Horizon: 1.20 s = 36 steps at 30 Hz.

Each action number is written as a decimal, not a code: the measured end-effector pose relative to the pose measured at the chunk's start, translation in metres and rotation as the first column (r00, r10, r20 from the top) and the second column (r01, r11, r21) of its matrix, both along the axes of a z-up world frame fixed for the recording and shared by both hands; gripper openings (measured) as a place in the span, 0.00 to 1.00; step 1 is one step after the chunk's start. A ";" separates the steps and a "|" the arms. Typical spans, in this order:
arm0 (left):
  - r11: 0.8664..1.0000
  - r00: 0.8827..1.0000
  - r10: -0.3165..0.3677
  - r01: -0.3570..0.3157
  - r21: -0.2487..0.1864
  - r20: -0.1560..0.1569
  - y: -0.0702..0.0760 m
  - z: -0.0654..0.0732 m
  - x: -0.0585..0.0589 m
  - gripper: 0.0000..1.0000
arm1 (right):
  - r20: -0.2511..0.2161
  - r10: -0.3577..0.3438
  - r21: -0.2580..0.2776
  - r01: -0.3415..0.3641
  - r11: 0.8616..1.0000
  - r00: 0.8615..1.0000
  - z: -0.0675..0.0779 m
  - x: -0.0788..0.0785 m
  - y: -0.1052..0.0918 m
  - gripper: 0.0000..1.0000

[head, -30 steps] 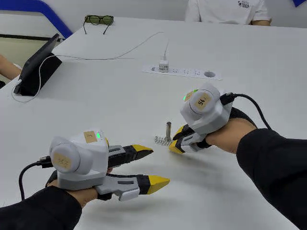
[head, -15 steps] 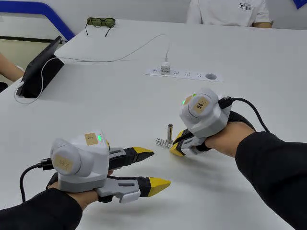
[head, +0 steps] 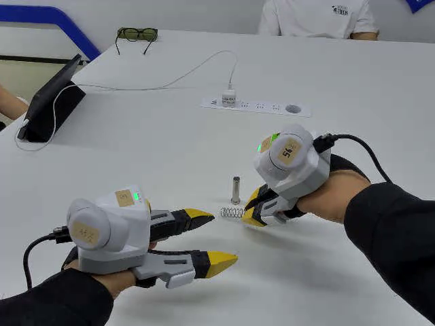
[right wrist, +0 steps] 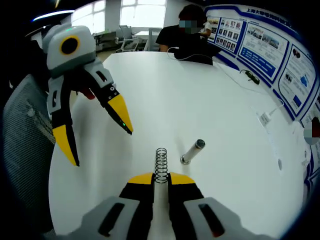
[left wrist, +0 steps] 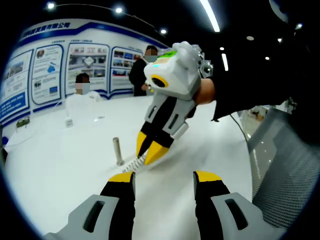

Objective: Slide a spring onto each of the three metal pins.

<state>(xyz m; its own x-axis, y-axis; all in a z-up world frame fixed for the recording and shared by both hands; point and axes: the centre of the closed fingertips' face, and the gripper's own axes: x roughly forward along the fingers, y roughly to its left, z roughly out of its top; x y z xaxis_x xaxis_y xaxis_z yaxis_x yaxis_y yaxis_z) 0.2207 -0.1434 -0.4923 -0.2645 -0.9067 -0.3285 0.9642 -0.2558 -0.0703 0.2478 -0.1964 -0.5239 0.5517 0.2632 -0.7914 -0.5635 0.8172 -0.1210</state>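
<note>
One metal pin (head: 236, 189) stands upright on the white table (head: 170, 142); it also appears in the left gripper view (left wrist: 117, 150) and the right gripper view (right wrist: 192, 151). A small steel spring (head: 232, 212) lies level just in front of the pin, and my right gripper (head: 249, 215) is shut on its end. From the right gripper view the spring (right wrist: 161, 164) sticks out forward between the yellow tips (right wrist: 160, 179). My left gripper (head: 211, 238) is open near the table's front left, holding nothing, its jaws (left wrist: 164, 177) pointing toward the right gripper (left wrist: 145, 154).
A white power strip (head: 258, 106) with a plugged charger lies further back. A dark tablet (head: 47, 99) stands at the left edge, green glasses (head: 136, 33) at the far corner. A person in white sits across the table.
My right gripper has drawn the spring toward me, away from the pin's base, so it now lies a little in front of the pin. The left gripper has stayed put.
</note>
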 end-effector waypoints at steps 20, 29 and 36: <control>1.000 1.000 -0.018 0.018 0.006 0.018 -0.002 -0.002 -0.003 0.46 | 0.005 0.092 0.034 -0.092 0.995 0.996 0.027 -0.031 0.020 0.12; 0.999 0.998 -0.039 0.039 0.011 0.057 -0.004 -0.004 -0.005 0.41 | -0.007 0.135 0.049 -0.134 0.990 0.991 0.033 -0.040 0.031 0.12; 0.997 0.991 -0.080 0.080 0.003 0.107 -0.005 -0.004 -0.012 0.32 | -0.022 0.166 0.057 -0.164 0.985 0.986 0.035 -0.045 0.040 0.12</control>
